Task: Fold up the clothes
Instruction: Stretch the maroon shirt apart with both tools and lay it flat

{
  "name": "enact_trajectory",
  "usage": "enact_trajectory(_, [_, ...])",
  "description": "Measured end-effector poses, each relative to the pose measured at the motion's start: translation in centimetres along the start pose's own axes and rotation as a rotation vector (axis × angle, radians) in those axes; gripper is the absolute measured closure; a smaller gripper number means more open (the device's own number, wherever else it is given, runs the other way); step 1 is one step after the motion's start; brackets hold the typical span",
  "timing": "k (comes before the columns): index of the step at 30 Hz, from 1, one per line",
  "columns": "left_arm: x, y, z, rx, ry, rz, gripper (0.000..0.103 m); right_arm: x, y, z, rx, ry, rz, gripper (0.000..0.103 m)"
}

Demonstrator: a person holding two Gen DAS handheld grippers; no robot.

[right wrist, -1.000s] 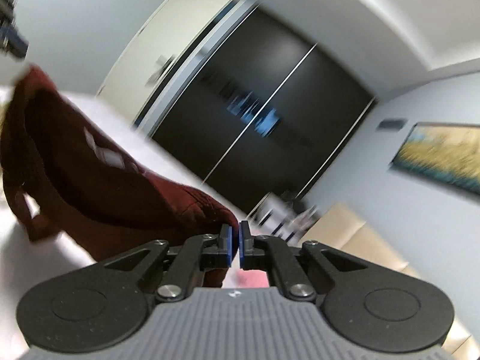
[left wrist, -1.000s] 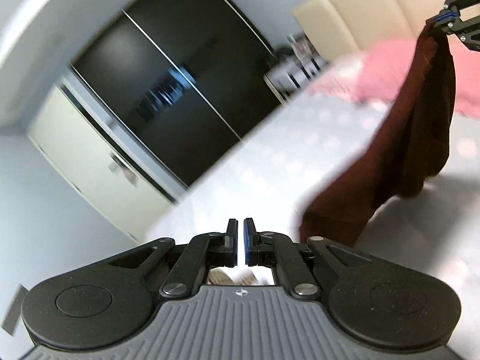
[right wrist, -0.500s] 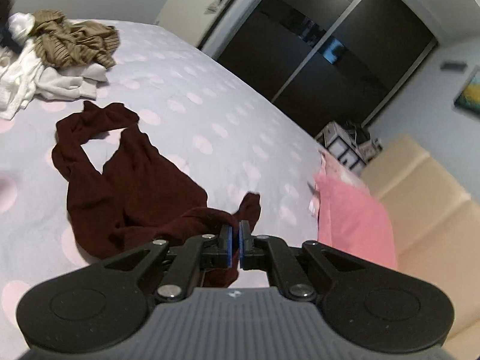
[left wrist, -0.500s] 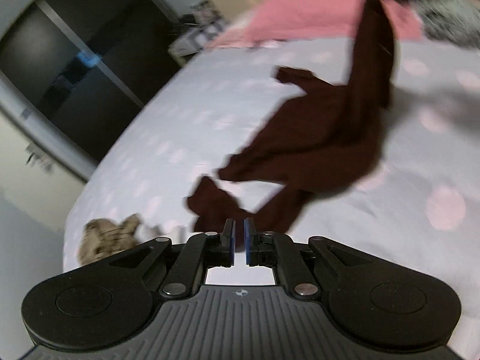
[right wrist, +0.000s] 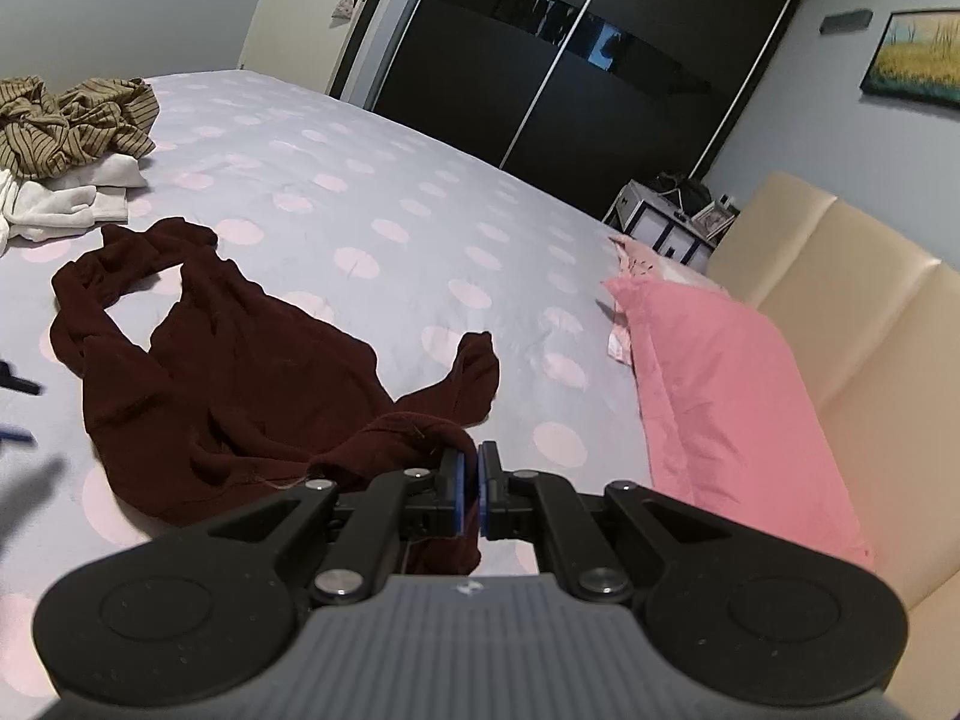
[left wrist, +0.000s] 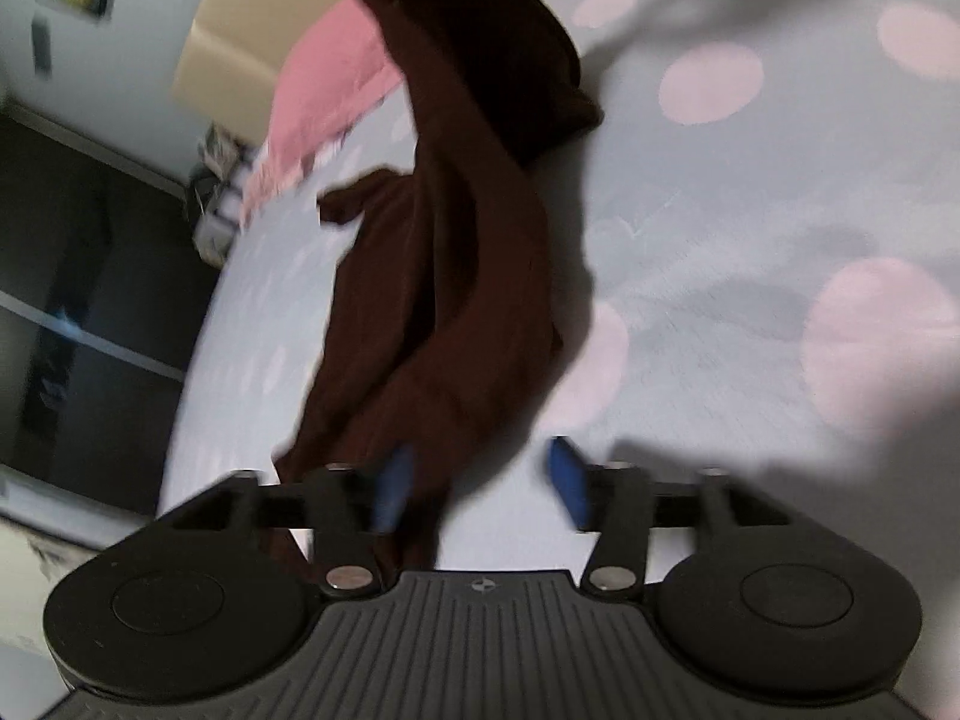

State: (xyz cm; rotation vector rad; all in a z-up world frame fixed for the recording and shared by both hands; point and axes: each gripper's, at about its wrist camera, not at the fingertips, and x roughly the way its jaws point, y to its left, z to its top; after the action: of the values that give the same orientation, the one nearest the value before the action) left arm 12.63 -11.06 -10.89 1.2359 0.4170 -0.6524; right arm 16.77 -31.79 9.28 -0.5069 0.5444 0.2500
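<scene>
A dark maroon garment [right wrist: 228, 372] lies crumpled on the polka-dot bedspread [right wrist: 390, 180]. Low over the bed, my right gripper [right wrist: 474, 489] is shut on a fold of the garment's near edge, and cloth hangs under its fingers. In the left wrist view the garment [left wrist: 444, 276] runs from the top of the picture down to my left gripper [left wrist: 480, 486]. Its jaws are opening and stand wide. The cloth's end lies by the left pad [left wrist: 393, 489], and neither pad presses on it.
A heap of brown striped and white clothes [right wrist: 72, 132] sits at the bed's far left. A pink pillow [right wrist: 720, 372] lies along the cream headboard [right wrist: 840, 300] on the right. Black wardrobe doors [right wrist: 570, 60] and a small shelf unit [right wrist: 666, 222] stand beyond the bed.
Both grippers have come down to the bed. The garment, which hung between them, now lies on the bedspread. The left jaws have opened and let go of the cloth.
</scene>
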Motion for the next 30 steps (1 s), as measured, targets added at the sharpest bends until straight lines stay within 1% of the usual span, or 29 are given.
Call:
enact_trajectory(4, [2.7, -1.5, 0.7, 0.152, -0.003, 0.020, 0.050, 0.2, -0.7, -0.5, 0.030, -0.002, 0.021, 0.097])
enact_trajectory(5, [3.3, -1.7, 0.8, 0.186, -0.002, 0.028, 0.053, 0.2, -0.8, -0.6, 0.035, -0.002, 0.026, 0.098])
enact_trajectory(6, [3.8, -1.8, 1.0, 0.209, 0.002, 0.027, 0.058, 0.3, -0.7, -0.7, 0.034, -0.003, 0.029, 0.097])
enact_trajectory(7, [4.3, -1.7, 1.1, 0.220, 0.009, 0.020, 0.075, 0.3, -0.7, -0.8, 0.031, -0.004, 0.032, 0.097])
enact_trajectory(8, [4.6, -1.5, 1.4, 0.216, 0.019, 0.006, 0.088, 0.3, -0.7, -0.9, 0.029, -0.003, 0.033, 0.097])
enact_trajectory(9, [4.7, -1.1, 1.6, 0.192, 0.020, -0.003, 0.091, 0.3, -0.7, -1.0, 0.025, -0.003, 0.034, 0.097])
enact_trajectory(10, [4.4, -0.6, 1.7, 0.160, 0.009, -0.014, 0.099, 0.4, -0.7, -1.1, 0.022, -0.003, 0.032, 0.097])
enact_trajectory(11, [3.9, -0.1, 1.7, 0.140, -0.003, -0.018, 0.101, 0.4, -0.7, -1.2, 0.019, -0.003, 0.031, 0.098])
enact_trajectory(14, [1.7, 1.5, 1.3, 0.099, -0.023, 0.000, 0.102, 0.5, -1.1, -1.6, 0.022, 0.004, 0.031, 0.098])
enact_trajectory(17, [-1.2, 4.1, 0.3, 0.000, -0.023, 0.012, 0.102, 0.6, -1.4, -2.1, 0.031, 0.017, 0.034, 0.098])
enact_trajectory(20, [-5.2, 7.0, -1.1, -0.116, -0.008, 0.010, 0.102, 0.3, -1.7, -2.5, 0.038, 0.024, 0.049, 0.098])
enact_trajectory(21, [-6.6, 7.8, -1.8, -0.140, -0.003, 0.018, 0.102, 0.0, -1.8, -2.7, 0.040, 0.025, 0.059, 0.098])
enact_trajectory(25, [-11.6, 9.3, -4.0, -0.222, 0.033, 0.033, 0.102, -1.8, -1.3, -2.9, 0.038, 0.007, 0.138, 0.098])
enact_trajectory(27, [-14.0, 9.0, -4.9, -0.240, 0.047, 0.034, 0.102, -3.1, -0.6, -2.8, 0.027, 0.006, 0.197, 0.098])
enact_trajectory(30, [-17.0, 7.7, -5.9, -0.237, 0.068, 0.028, 0.102, -5.0, 0.9, -3.0, -0.006, 0.018, 0.279, 0.098])
